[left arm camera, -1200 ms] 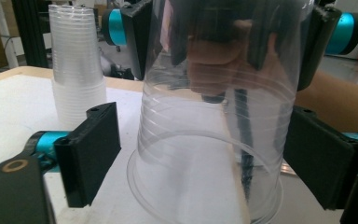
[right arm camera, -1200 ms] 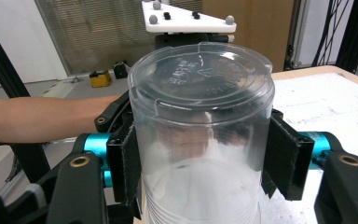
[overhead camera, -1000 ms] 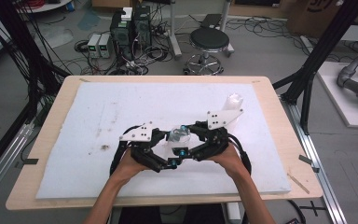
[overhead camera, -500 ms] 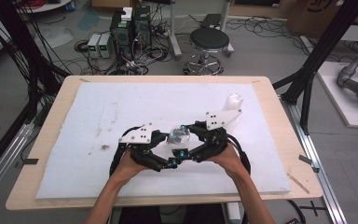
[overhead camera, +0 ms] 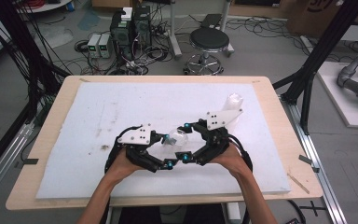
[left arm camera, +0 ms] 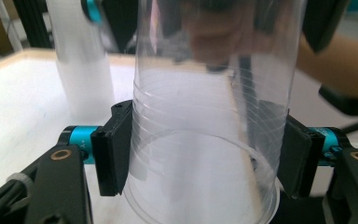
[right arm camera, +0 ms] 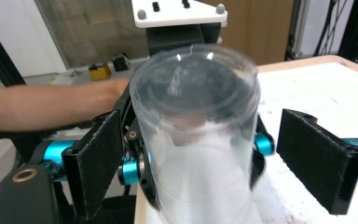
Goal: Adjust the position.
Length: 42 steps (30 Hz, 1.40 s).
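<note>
Near the worktop's (overhead camera: 74, 154) front middle, the left gripper (left arm camera: 200, 161) clamps a clear plastic cup (left arm camera: 205, 140). The right gripper (right arm camera: 214, 161), jaws wide and not touching it, should close gently, lest the thin wall buckle. Both hands angle inward; farther right stands another cup (overhead camera: 234, 103).

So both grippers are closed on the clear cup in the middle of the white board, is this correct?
Not quite. The left gripper is closed on the clear cup, its pads against the cup's sides. The right gripper is open: the right gripper view shows its pads standing apart from the cup, with gaps on both sides. The cup is over the middle of the white board.
</note>
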Available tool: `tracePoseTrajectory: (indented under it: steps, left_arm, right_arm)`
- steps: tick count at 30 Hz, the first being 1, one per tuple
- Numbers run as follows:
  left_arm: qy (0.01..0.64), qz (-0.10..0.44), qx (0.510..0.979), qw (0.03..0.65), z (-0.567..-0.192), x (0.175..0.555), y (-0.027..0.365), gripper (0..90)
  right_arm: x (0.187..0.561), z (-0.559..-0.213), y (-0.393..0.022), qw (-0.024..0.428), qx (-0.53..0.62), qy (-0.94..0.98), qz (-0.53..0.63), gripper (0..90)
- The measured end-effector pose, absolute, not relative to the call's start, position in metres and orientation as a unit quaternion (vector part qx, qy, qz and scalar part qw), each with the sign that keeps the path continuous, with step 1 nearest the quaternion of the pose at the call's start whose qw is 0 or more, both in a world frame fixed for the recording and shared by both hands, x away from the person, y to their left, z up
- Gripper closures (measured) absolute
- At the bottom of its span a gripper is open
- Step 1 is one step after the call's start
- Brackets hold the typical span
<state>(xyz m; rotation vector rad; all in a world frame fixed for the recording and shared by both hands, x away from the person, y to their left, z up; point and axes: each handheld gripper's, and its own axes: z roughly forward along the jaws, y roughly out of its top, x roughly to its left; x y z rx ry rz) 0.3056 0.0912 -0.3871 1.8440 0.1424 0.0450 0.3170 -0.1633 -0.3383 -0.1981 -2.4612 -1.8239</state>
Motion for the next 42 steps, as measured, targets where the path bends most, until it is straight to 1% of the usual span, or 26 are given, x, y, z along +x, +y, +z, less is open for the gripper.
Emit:
tracePoseTrajectory:
  steps: [4, 7, 15, 19, 26, 36, 42]
  left_arm:
    - [0.053, 0.013, 0.837, 0.545, -0.383, 0.307, 0.095, 31.1]
    - [0.045, 0.010, 0.873, 0.485, -0.381, 0.308, 0.095, 31.1]
    - [0.039, -0.003, 0.926, 0.375, -0.369, 0.312, 0.091, 31.3]
    - [0.038, -0.002, 0.946, 0.323, -0.364, 0.314, 0.087, 31.3]
    - [0.038, -0.002, 0.961, 0.274, -0.362, 0.317, 0.078, 31.4]
    - [0.031, -0.002, 0.971, 0.239, -0.362, 0.318, 0.069, 31.5]
    - [0.029, -0.002, 0.976, 0.217, -0.363, 0.318, 0.065, 31.5]
  right_arm:
    - [0.315, -0.335, -0.164, 0.027, -0.058, -0.821, -0.567, 14.5]
    - [0.313, -0.334, -0.164, 0.018, -0.049, -0.840, -0.540, 14.6]
    - [0.307, -0.333, -0.156, -0.001, -0.030, -0.880, -0.473, 14.6]
    - [0.304, -0.334, -0.151, -0.018, -0.026, -0.901, -0.432, 14.7]
    - [0.302, -0.335, -0.143, -0.032, -0.027, -0.919, -0.392, 15.0]
    - [0.302, -0.337, -0.139, -0.040, -0.026, -0.932, -0.360, 15.9]
    - [0.301, -0.339, -0.133, -0.048, -0.018, -0.946, -0.319, 16.4]
